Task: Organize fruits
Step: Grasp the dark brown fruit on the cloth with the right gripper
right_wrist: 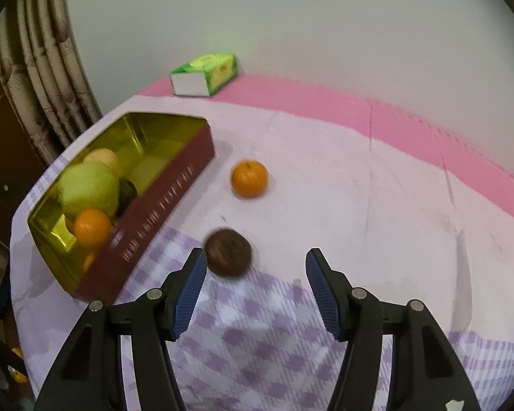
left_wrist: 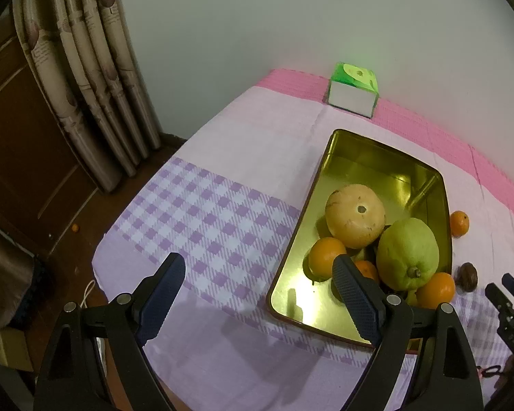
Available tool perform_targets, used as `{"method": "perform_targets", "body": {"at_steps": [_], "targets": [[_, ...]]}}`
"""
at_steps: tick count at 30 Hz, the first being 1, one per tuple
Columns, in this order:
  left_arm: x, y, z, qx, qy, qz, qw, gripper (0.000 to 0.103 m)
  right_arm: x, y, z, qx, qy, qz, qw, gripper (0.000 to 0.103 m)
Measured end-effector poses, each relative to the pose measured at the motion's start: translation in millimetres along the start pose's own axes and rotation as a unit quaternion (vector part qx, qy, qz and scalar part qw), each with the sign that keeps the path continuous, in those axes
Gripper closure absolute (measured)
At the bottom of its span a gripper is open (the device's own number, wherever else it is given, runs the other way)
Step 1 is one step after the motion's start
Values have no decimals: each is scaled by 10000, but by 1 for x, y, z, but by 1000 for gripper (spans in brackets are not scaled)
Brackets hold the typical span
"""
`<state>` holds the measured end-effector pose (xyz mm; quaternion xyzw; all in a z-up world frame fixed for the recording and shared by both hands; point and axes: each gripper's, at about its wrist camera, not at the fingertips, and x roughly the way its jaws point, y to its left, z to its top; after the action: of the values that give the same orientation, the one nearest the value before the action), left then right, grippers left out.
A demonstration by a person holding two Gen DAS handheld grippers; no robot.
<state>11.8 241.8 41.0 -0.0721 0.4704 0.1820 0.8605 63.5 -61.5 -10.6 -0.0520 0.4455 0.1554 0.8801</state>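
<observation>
Brown fruit (right_wrist: 228, 252) just ahead of the right claw (right_wrist: 253, 267), both claws released; left claw (left_wrist: 258, 274) beside the tin (left_wrist: 293, 246).

Gold tin (right_wrist: 161, 185) holds mixed fruit; orange (right_wrist: 249, 178) and brown fruit (right_wrist: 228, 252) loose on cloth beside it.

A tin (right_wrist: 161, 202) sits left on the tablecloth (right_wrist: 359, 185), holding 1 melon (left_wrist: 355, 215), 1 guava (left_wrist: 407, 253) and 3 oranges (left_wrist: 326, 257). Right of the tin lie 1 loose orange (right_wrist: 249, 178) and, nearer, 1 passion fruit (right_wrist: 228, 252). A tissue box (right_wrist: 205, 74) lies behind, against the wall (right_wrist: 325, 17).
</observation>
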Motion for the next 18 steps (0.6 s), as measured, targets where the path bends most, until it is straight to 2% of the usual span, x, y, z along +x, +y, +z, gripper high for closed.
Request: {"method": "perform_targets", "body": {"at_steps": [12,18], "targets": [[4,-3,0,108,63,-30,9999,15,28,21,-2,-353,38,155,9992,47],[6,-6,0,166,84,-17,9998,15,46,16,5,-55,108,320,9994,48]]}}
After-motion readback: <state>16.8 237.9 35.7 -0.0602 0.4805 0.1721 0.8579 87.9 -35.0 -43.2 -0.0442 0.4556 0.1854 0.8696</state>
